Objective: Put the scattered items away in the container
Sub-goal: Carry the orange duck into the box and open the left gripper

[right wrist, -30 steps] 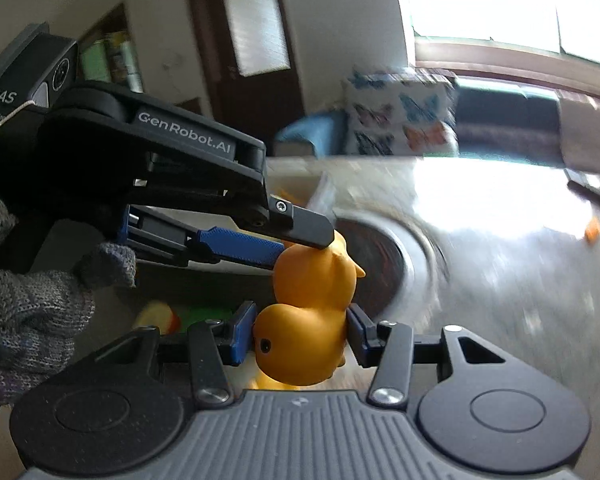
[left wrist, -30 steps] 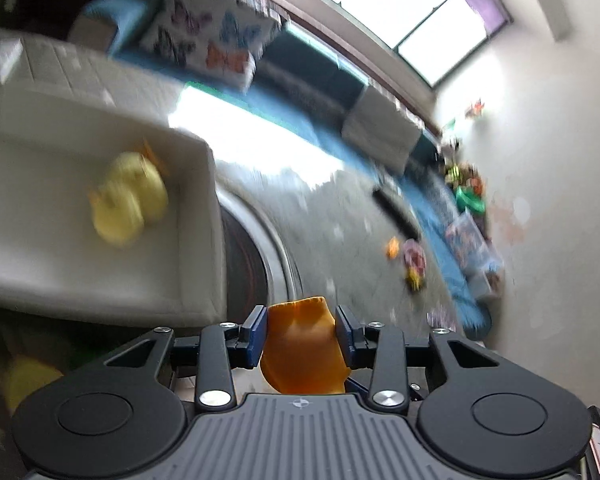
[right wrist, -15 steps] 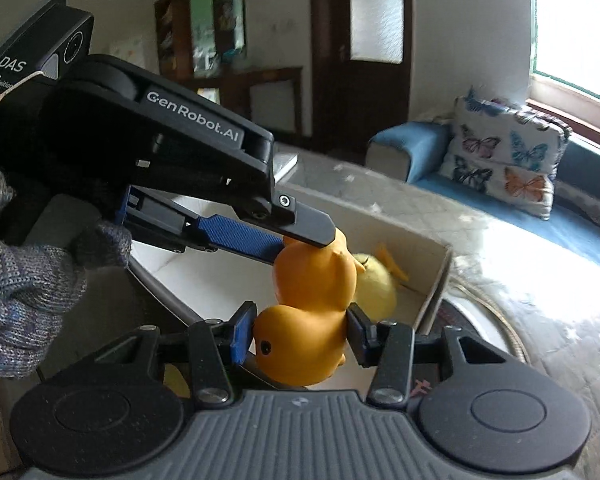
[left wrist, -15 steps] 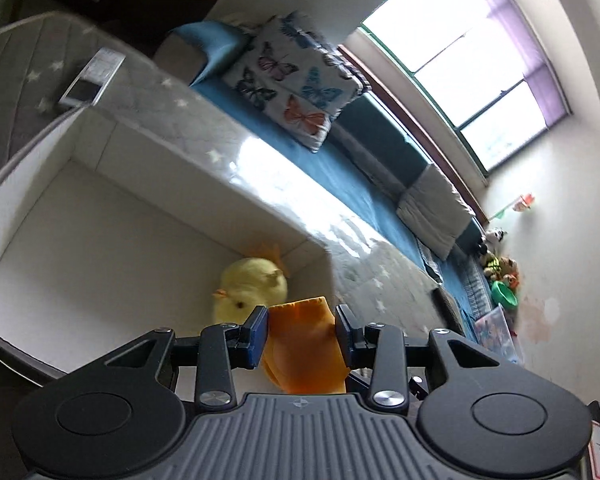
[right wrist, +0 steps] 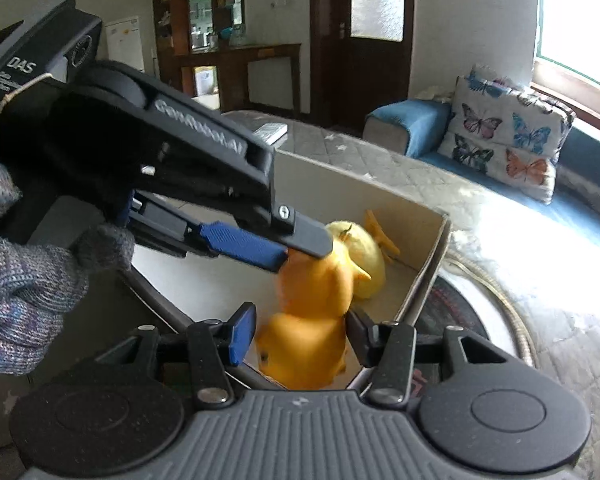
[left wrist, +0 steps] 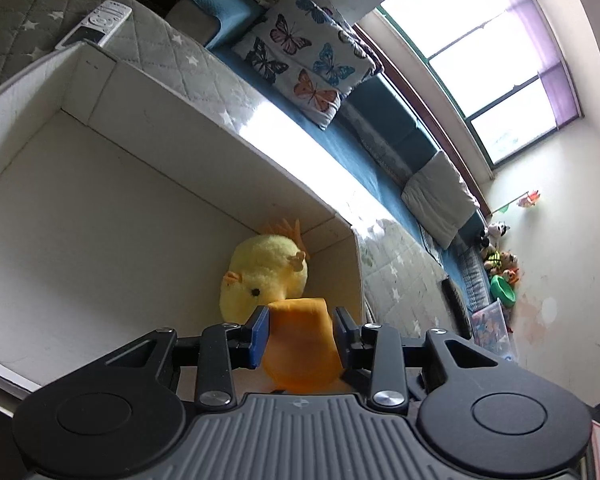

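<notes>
An orange rubber duck (left wrist: 300,344) hangs over the near corner of a white open box (left wrist: 180,92), held from two sides. In the left wrist view my left gripper (left wrist: 300,320) has its jaws closing, blue pads pressed on the duck's flanks. In the right wrist view my right gripper (right wrist: 300,324) is shut on the duck's body (right wrist: 304,344), which looks blurred. The left gripper (right wrist: 300,252) reaches in from the left onto the duck's head. A yellow plush chick (left wrist: 264,276) lies inside the box, in the corner just behind the duck (right wrist: 364,252).
The box (right wrist: 428,272) stands on a grey quilted star mat. A remote (left wrist: 96,24) lies beyond its far corner. A butterfly pillow (left wrist: 304,60) rests on a blue couch. Toys (left wrist: 500,276) are piled by the far wall. A gloved hand (right wrist: 24,300) holds the left gripper.
Both grippers have carried the orange duck from over the floor and rug to over the white box. The box and the chick now fill the views, closer than before.
</notes>
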Motion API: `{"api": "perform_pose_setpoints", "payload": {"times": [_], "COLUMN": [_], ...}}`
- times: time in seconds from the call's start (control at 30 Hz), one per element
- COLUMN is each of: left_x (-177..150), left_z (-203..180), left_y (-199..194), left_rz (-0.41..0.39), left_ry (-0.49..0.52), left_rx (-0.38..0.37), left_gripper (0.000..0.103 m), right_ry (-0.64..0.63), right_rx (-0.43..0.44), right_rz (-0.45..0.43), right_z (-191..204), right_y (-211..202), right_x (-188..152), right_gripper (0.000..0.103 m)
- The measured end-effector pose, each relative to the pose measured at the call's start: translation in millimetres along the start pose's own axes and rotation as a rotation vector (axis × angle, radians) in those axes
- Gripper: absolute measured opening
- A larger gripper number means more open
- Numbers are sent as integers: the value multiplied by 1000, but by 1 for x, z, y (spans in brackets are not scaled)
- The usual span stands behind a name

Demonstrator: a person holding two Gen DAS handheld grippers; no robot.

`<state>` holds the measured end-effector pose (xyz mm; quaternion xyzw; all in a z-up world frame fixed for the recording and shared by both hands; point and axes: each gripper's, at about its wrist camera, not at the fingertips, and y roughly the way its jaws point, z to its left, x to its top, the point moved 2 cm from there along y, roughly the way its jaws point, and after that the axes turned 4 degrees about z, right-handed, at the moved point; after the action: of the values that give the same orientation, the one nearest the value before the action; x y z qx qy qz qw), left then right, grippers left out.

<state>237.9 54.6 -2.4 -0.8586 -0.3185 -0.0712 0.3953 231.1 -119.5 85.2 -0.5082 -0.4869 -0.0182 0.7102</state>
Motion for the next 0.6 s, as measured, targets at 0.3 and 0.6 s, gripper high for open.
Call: {"api": "perform_pose_setpoints", "payload": {"times": [0.3,0.6], "left_x": [-4,-27], "left_z": [-2,-24], "left_y": [-14,-37], "left_rz": [-19,-42], "left_ry": [24,154], "left_rx": [32,39], "left_gripper": [37,37], "right_ry": [20,70], "right_rx": [-59,-98], "right_rz": [-85,-140], "right_z": [-1,12], "right_y": [-28,-73], "right_x": [1,-25], "right_gripper": [53,54]}}
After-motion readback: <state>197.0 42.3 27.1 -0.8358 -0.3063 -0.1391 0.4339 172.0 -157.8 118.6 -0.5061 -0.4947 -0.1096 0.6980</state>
